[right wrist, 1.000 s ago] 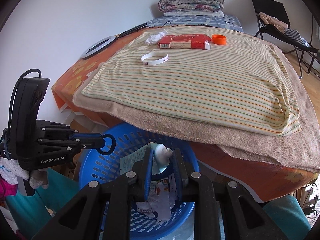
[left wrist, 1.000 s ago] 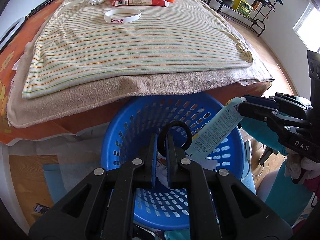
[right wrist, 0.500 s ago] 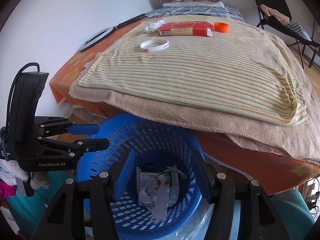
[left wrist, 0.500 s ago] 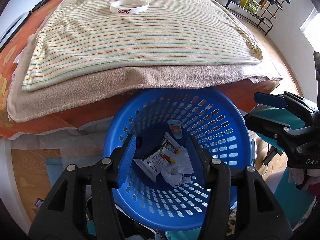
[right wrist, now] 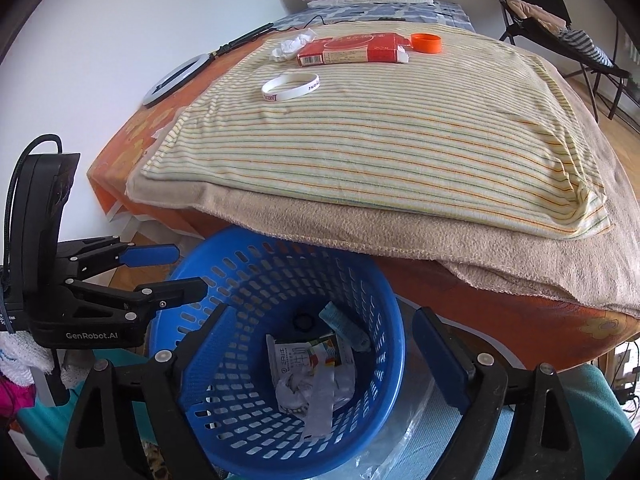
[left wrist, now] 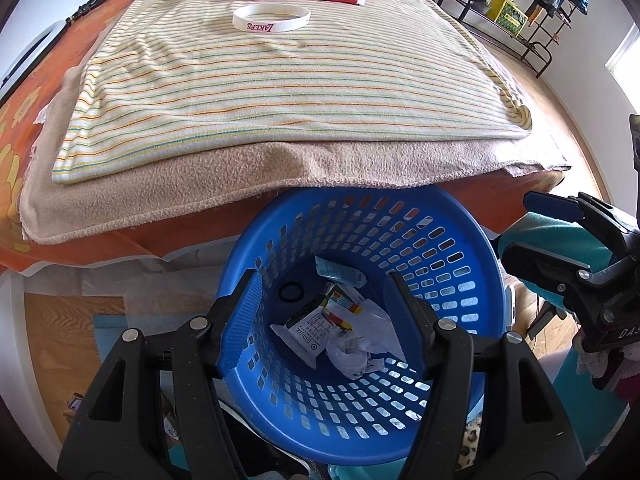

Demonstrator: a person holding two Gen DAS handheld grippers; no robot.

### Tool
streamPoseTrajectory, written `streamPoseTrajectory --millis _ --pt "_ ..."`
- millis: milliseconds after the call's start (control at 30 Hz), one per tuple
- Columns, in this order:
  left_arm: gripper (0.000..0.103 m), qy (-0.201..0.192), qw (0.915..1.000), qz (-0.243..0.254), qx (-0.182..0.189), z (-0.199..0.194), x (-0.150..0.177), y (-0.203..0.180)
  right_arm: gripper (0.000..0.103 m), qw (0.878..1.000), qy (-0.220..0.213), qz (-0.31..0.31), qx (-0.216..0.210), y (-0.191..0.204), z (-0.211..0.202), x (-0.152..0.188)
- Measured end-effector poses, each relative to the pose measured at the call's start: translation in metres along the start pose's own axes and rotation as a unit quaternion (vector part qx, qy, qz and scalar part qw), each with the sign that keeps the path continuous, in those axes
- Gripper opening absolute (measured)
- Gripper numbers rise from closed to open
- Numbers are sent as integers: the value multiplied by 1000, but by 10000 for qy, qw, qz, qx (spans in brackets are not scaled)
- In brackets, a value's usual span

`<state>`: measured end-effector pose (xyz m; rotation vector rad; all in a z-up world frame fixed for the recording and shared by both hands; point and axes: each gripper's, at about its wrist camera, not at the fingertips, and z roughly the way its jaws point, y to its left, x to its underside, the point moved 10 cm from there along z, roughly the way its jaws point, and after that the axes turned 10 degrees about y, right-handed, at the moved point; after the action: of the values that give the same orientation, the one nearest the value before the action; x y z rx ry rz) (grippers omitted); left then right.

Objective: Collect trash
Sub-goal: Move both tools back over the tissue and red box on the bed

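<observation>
Dropped since earlier frames: black ring [left wrist: 291, 292] and pale-blue tube [left wrist: 340, 273], now inside blue perforated plastic basket [left wrist: 486, 248]. Left gripper [left wrist: 324, 308], right gripper [right wrist: 316, 344]: fingers spread, empty. Next: fetch white wristband [left wrist: 272, 19] on striped cloth [left wrist: 280, 92].

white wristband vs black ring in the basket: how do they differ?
The white wristband lies on the striped cloth; the black ring lies inside the blue basket. The white wristband carries lettering and looks larger; the black ring is plain. Both are closed loops lying flat.
</observation>
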<state>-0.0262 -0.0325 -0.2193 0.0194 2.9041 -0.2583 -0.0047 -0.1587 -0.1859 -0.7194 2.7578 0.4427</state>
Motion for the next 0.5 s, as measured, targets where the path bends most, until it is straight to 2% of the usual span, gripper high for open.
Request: streamPoseTrajectory --millis 267,500 --pt "65 41 9999 27 87 -6 -6 -6 97 9999 -72 24 115 -3 -4 -4" --pt "65 -233 9997 53 106 -33 -42 -13 100 9995 -210 234 86 -12 -16 -18"
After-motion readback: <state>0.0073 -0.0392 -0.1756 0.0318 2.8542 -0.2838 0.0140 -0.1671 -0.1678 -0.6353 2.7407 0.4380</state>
